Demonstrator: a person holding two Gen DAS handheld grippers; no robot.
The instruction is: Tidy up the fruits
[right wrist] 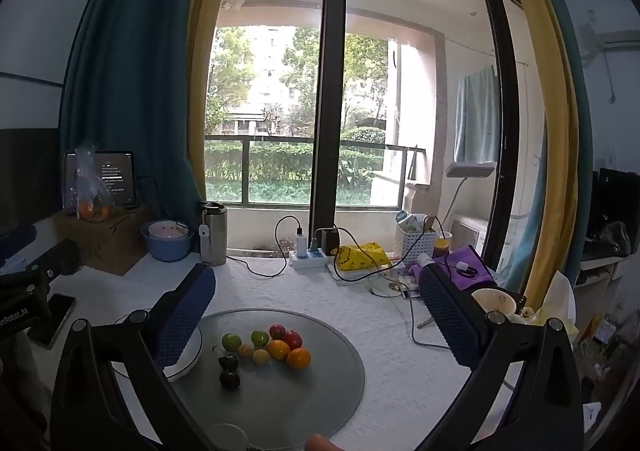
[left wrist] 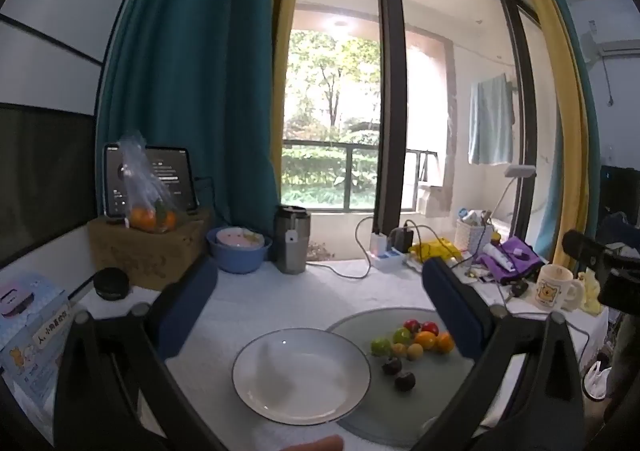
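Observation:
Several small fruits lie bunched on a round grey tray (right wrist: pixel 304 411): two green (right wrist: pixel 231 340), two red (right wrist: pixel 292 339), two orange (right wrist: pixel 298 357), small yellow ones and two dark purple ones (right wrist: pixel 229 379). An empty white plate (left wrist: pixel 301 374) with a dark rim overlaps the tray's left side. My left gripper (left wrist: pixel 320 283) hangs open above the plate, nothing between its blue pads (left wrist: pixel 188 301). My right gripper (right wrist: pixel 316 291) stands open over the tray, with the fruits below and between its fingers (right wrist: pixel 448 315), untouched. The same fruits (left wrist: pixel 412 343) show to the right of the plate in the left wrist view.
At the table's back stand a metal mug (left wrist: pixel 291 239), a blue bowl (left wrist: pixel 239 249), a power strip (right wrist: pixel 308 257) with cables, a white basket (right wrist: pixel 416 241) and purple cloth. A bag of oranges (left wrist: pixel 150 211) sits on a box at the left. A bear mug (left wrist: pixel 554 287) is at the right.

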